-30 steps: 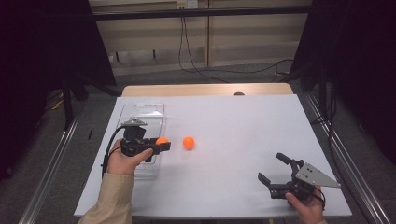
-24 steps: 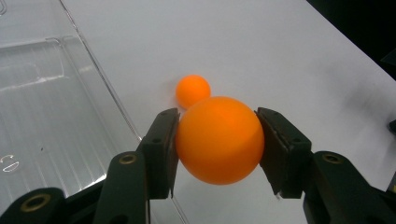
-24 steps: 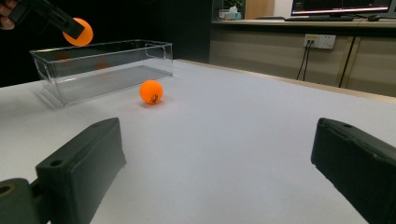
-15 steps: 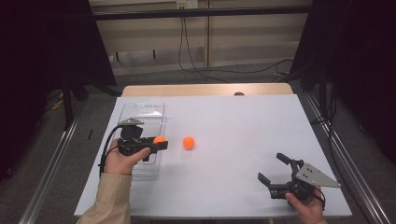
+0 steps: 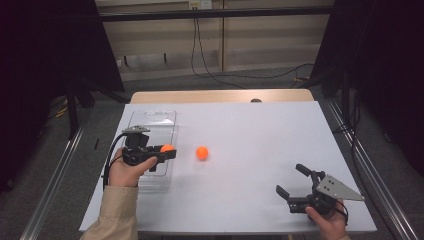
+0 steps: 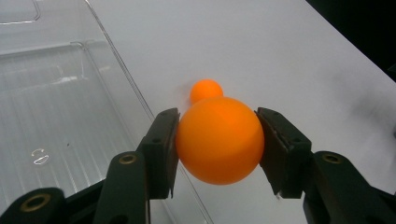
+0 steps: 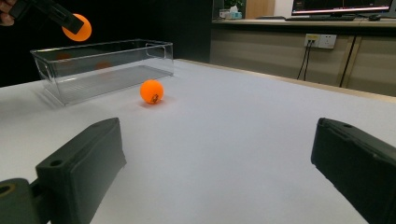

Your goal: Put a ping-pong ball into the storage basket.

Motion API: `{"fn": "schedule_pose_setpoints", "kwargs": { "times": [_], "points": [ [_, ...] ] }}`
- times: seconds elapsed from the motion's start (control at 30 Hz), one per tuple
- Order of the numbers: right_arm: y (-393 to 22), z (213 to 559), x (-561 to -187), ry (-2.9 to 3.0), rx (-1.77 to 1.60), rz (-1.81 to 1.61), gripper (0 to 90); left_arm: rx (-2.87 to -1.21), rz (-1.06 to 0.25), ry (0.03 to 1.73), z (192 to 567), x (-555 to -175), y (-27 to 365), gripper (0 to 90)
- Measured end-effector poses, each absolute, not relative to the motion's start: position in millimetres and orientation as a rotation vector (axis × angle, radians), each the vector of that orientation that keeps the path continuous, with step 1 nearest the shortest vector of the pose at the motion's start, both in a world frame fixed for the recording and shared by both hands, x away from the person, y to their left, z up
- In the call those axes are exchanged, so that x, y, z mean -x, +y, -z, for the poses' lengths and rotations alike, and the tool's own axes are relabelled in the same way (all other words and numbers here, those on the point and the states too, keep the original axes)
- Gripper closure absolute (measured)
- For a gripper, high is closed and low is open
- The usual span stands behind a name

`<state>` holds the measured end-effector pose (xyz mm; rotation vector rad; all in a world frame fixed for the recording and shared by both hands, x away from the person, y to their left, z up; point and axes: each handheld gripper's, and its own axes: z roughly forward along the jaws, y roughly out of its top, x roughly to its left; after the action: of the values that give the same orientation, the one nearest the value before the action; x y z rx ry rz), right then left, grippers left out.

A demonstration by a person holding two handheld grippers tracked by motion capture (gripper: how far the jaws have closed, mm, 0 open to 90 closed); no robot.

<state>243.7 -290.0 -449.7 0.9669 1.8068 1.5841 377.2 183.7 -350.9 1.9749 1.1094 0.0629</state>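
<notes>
White table [image 5: 250,130]: clear bin [image 5: 150,125] empty; left claw [image 6: 217,140] clamps orange ball [image 6: 218,139] above rim.

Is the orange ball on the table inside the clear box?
No, the loose orange ball sits on the white table beside the clear box.

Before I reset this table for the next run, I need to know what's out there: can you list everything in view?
Small orange balls: two, orange; held ball clamped in the left gripper over the bin's near right edge, loose ball on the table right of the bin.
Clear plastic rectangular bin: one, transparent; left part of the table, nothing inside.
White table: one, white top with a wooden far edge.
Cables: dark, on the floor beyond the table.
Left gripper: black, shut on the held ball.
Right gripper: black with grey plate, open, near right corner.
</notes>
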Motion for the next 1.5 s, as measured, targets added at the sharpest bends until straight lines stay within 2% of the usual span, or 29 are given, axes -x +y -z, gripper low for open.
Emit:
{"fn": "schedule_pose_setpoints", "kwargs": {
  "times": [1.5],
  "points": [
    [-290,449,-243,1.807,-0.966,-1.591,2.2,-1.941,-0.107,1.158,350,-382,204,50.8]
  ]
}}
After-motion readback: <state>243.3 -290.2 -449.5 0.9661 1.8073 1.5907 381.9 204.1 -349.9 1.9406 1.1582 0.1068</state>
